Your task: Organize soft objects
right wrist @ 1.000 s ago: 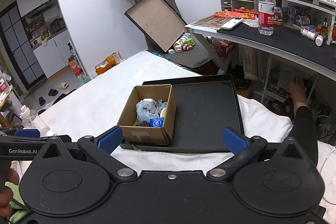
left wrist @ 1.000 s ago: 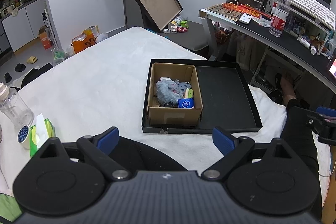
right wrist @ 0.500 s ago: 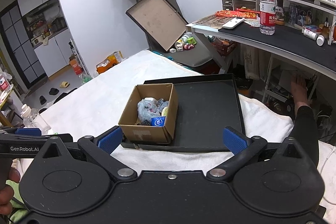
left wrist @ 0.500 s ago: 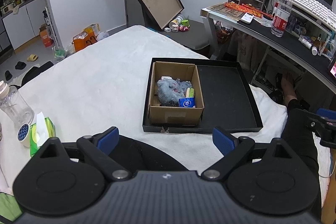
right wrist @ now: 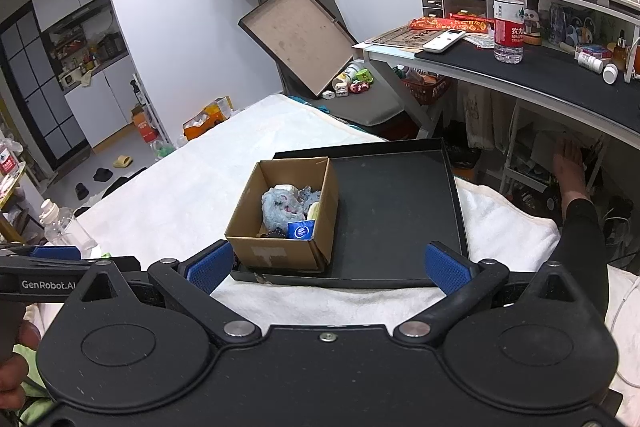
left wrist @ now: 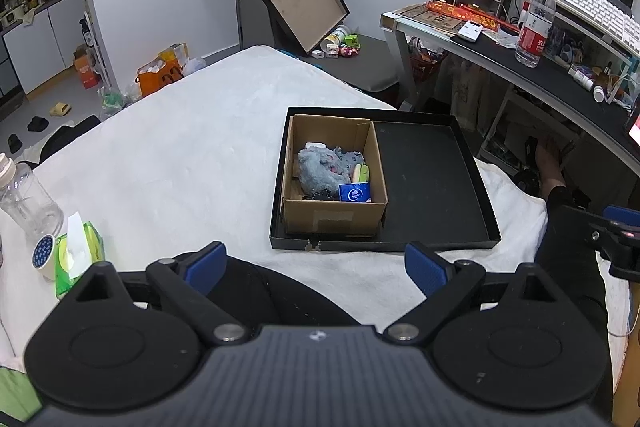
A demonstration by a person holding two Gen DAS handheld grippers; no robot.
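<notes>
Covering the bed (left wrist: 180, 155), a white blanket carries the black tray (left wrist: 432, 179), whose near rim is partly cut off by the tongs in the right wrist view. The cardboard box (left wrist: 332, 219) stands in the tray's left part, and its near wall hides the bottom of the contents. Inside lie a grey-blue plush toy (left wrist: 320, 169), a blue tissue packet (left wrist: 354, 193) leaning at the near right corner, a pale yellow-green piece (left wrist: 360, 171) too small to identify, and something dark at the near wall that I cannot make out. The left tongs (left wrist: 316, 265) hover level before the tray, spread wide and empty. The right tongs (right wrist: 328, 265) hover likewise, spread wide, gripping nothing.
</notes>
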